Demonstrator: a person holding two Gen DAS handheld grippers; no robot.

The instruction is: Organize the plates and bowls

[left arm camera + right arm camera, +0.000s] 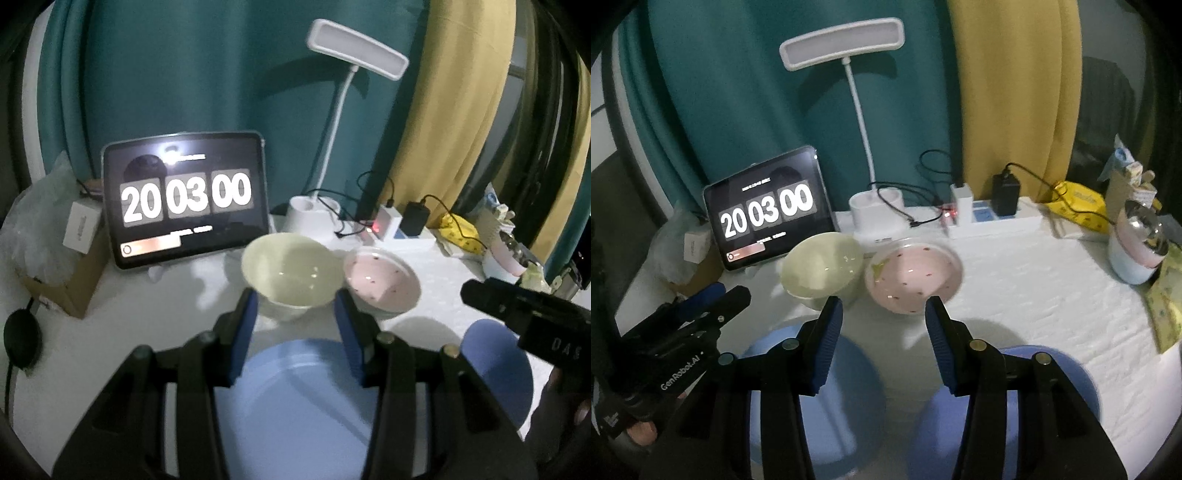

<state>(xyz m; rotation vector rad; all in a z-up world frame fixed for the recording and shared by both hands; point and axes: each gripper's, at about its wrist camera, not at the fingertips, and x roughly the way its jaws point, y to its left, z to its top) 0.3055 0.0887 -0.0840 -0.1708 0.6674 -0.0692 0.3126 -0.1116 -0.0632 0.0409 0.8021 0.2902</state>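
Left gripper (295,332) & right gripper (882,339) both hung part-open w/ nothing between the jaws. Landmark: green bowl (291,273). Pink bowl (382,282) touched its right side; two blue plates (295,406) (495,369) lay nearer the camera. Judged: approach stage, nothing stacked yet. Next move needs one rim lined up between jaws, then closing

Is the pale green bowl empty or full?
Empty: the round pale green bowl shows only its bare, shiny inside, nothing in it, in both views.

White textured counter (1034,288) carries: pale green ceramic bowl (822,267), pink speckled bowl (916,275) just beside it, two light blue round plates (849,369) (1067,373) nearer, black tablet clock (768,216), white lamp base (877,216), white power strip (997,221).
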